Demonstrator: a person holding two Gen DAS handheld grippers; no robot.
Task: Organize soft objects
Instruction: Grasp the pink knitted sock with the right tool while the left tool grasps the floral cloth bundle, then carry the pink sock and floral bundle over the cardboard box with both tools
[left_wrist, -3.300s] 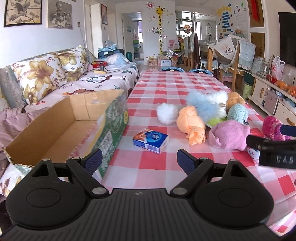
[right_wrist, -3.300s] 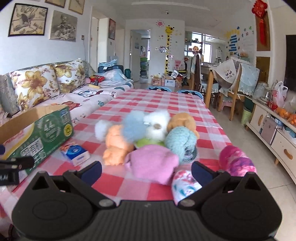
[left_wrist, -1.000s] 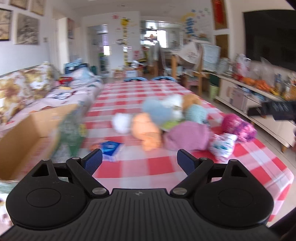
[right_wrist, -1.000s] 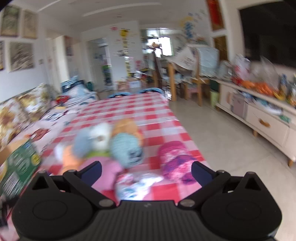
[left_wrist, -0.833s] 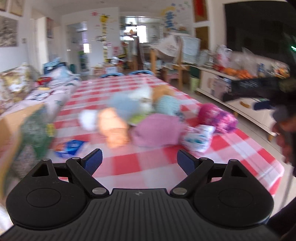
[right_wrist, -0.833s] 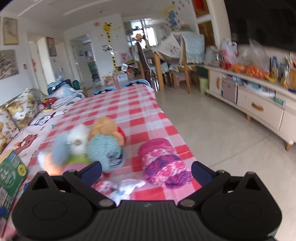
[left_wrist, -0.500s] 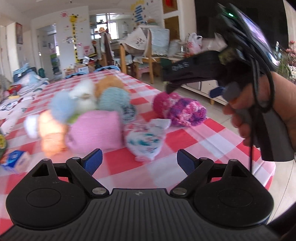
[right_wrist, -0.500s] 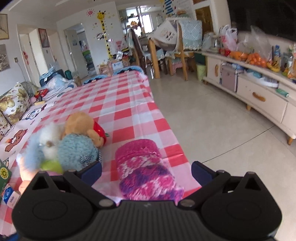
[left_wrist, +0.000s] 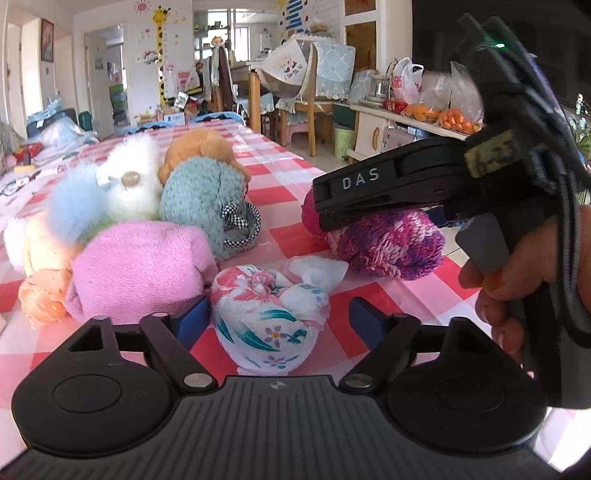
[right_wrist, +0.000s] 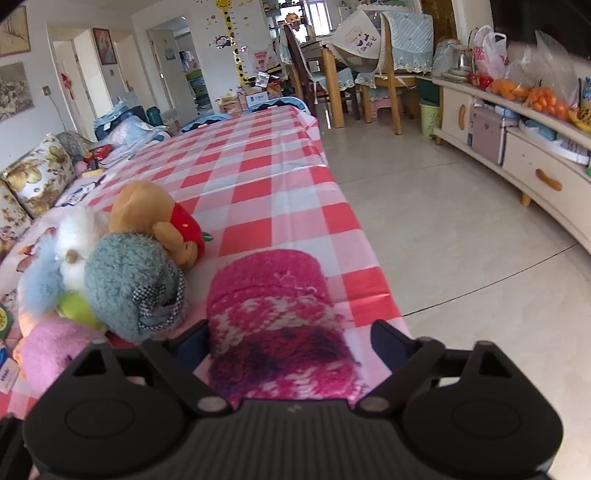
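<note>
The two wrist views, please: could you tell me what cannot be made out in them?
- Left wrist view: the far end of the knitted pink roll is covered by the right gripper.
- Right wrist view: the roll's near end is cut off behind the gripper body.
- Left wrist view: the orange plush is blurred and partly behind the pink towel.
</note>
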